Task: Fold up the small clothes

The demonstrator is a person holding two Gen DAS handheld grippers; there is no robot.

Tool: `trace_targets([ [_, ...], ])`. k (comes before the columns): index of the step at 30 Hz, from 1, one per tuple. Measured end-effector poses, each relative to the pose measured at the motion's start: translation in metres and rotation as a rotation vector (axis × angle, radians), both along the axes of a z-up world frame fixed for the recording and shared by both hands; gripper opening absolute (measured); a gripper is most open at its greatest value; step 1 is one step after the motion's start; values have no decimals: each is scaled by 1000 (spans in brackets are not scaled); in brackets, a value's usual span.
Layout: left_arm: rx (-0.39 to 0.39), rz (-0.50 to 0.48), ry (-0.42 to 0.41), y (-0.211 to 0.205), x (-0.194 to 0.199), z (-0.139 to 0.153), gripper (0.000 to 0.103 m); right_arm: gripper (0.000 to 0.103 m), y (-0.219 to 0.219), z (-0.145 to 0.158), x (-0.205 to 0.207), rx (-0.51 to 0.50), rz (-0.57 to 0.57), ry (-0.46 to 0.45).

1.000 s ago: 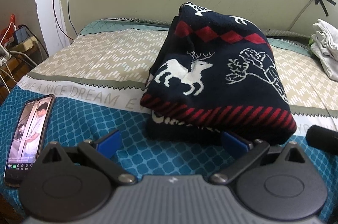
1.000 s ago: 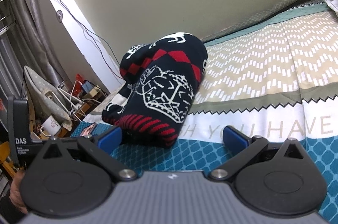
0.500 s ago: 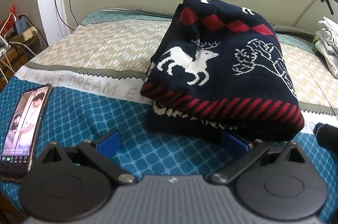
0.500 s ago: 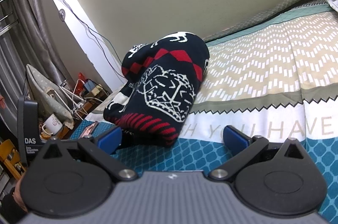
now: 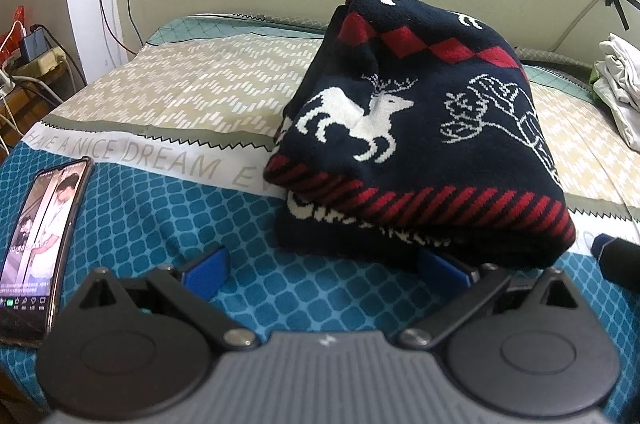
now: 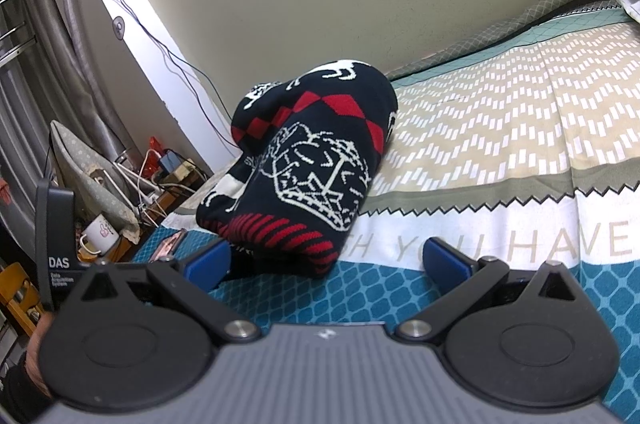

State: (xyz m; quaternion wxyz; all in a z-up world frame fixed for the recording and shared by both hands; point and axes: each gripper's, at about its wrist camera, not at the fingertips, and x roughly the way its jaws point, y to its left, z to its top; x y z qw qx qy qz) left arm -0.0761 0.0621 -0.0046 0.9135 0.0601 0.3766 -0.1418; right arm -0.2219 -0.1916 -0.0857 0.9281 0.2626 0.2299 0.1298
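Observation:
A navy knitted sweater (image 5: 420,127) with white reindeer and red stripes lies folded in a thick bundle on the bed; the right wrist view shows the sweater (image 6: 308,167) from its side. My left gripper (image 5: 324,264) is open just in front of its near hem, the right blue pad close under the fabric edge. My right gripper (image 6: 326,260) is open at the sweater's right corner, its left blue pad beside the red-striped hem. Neither holds anything. The tip of the other gripper (image 5: 616,256) shows at the right of the left wrist view.
A phone (image 5: 44,236) with a lit screen lies on the teal bedspread (image 5: 132,207) at the left edge. White clothes (image 5: 616,91) are piled at the far right by the wall. A cluttered side table with cables and a mug (image 6: 100,232) stands left of the bed.
Both grippers have crept a little closer to the sweater, which looks larger in the left wrist view. Both stay open and the sweater has not moved.

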Motion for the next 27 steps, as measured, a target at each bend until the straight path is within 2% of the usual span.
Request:
trace_targets([
  [9,6,16,16,-2,-1,1,103,97,0,0,0,6,2,7],
  [17,18,6,52,-3,2,6,103,97,-6,6,3,51,14,59],
  [20,16,23,3,3,-3,18,103,97,-11,11,4,77,20,52],
  [23,2,36,-52,12,-1,36,103,97,-16,21,7,60,8,17],
  [25,-26,34,-55,18,10,46,103,97,-19,28,15,59,18,7],
  [27,-70,20,-18,24,28,52,103,97,-21,33,29,67,23,11],
])
